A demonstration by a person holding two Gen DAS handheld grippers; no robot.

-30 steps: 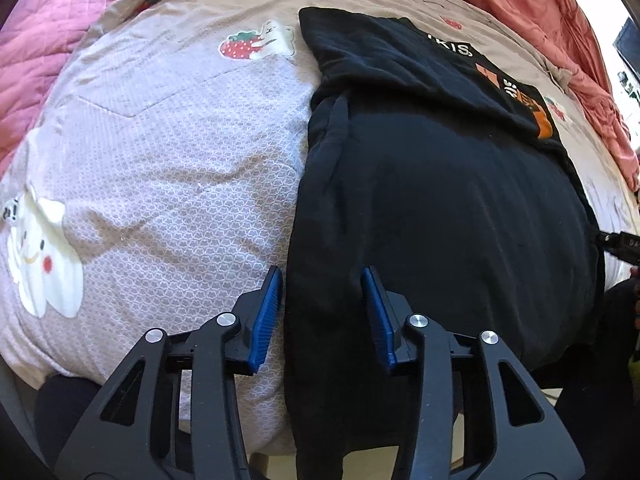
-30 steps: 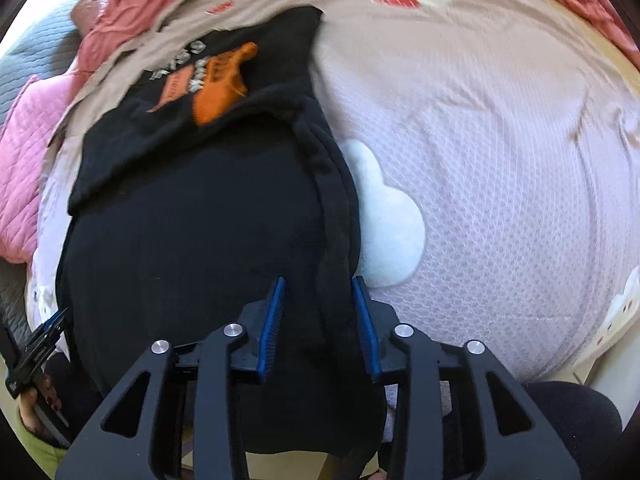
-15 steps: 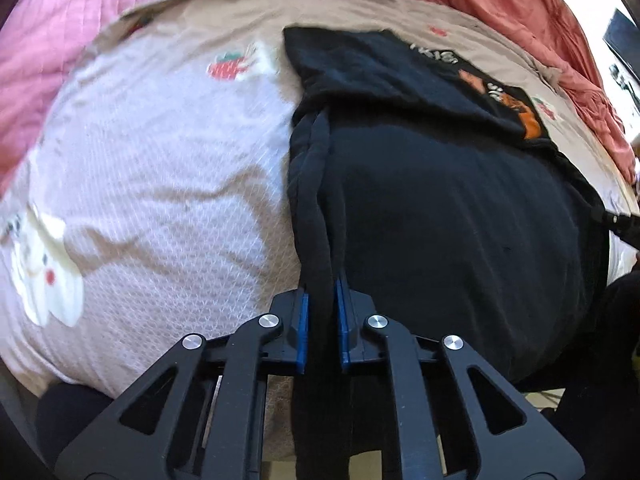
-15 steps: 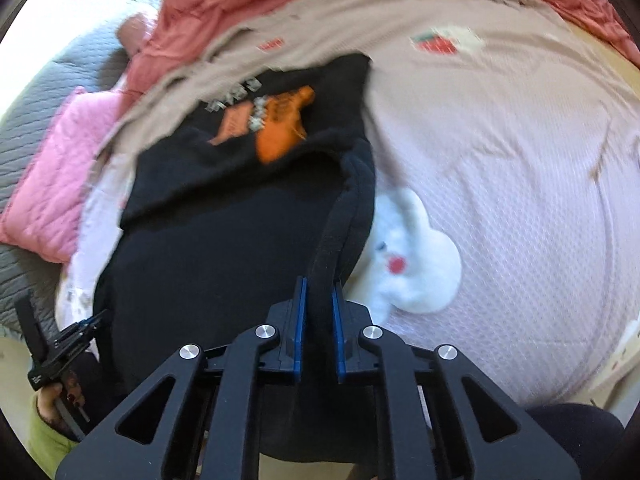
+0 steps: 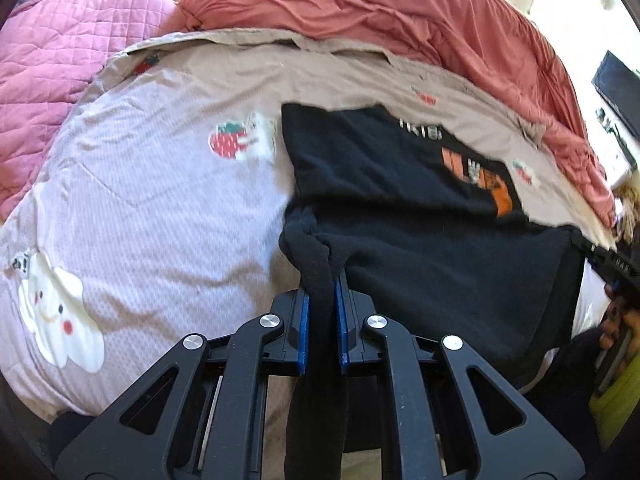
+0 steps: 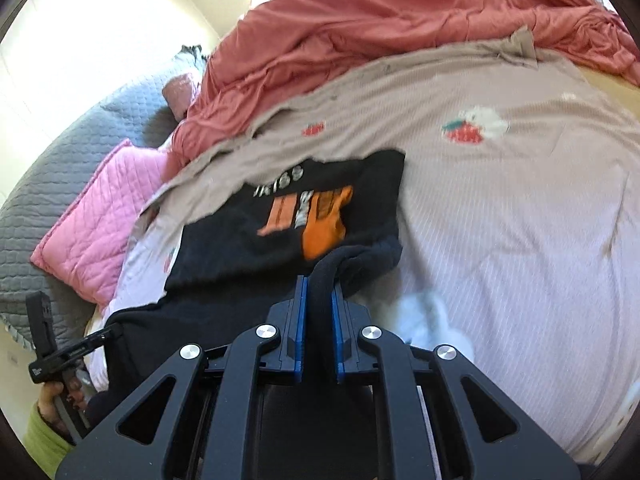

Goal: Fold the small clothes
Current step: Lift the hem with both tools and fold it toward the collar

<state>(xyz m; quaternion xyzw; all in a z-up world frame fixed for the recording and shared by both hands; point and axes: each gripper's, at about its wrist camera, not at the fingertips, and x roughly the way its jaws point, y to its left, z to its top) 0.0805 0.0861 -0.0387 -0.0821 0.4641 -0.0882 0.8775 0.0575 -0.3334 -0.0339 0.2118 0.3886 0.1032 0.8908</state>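
Now both left gripper point(image 5: 322, 292) and right gripper point(image 6: 319, 288) jaws clamped on black shirt point(image 5: 420, 240) hem at 6 o'clock, lifted off bed point(image 5: 160, 200).

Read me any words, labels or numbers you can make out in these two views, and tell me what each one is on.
"IKIS", roughly, in pale letters on the black shirt: blurred, so uncertain.
Pale text inside the orange print on that shirt: too blurred to read.
Small white marking on the right gripper body, seen from the left wrist: too small to read.
No numbers are legible.
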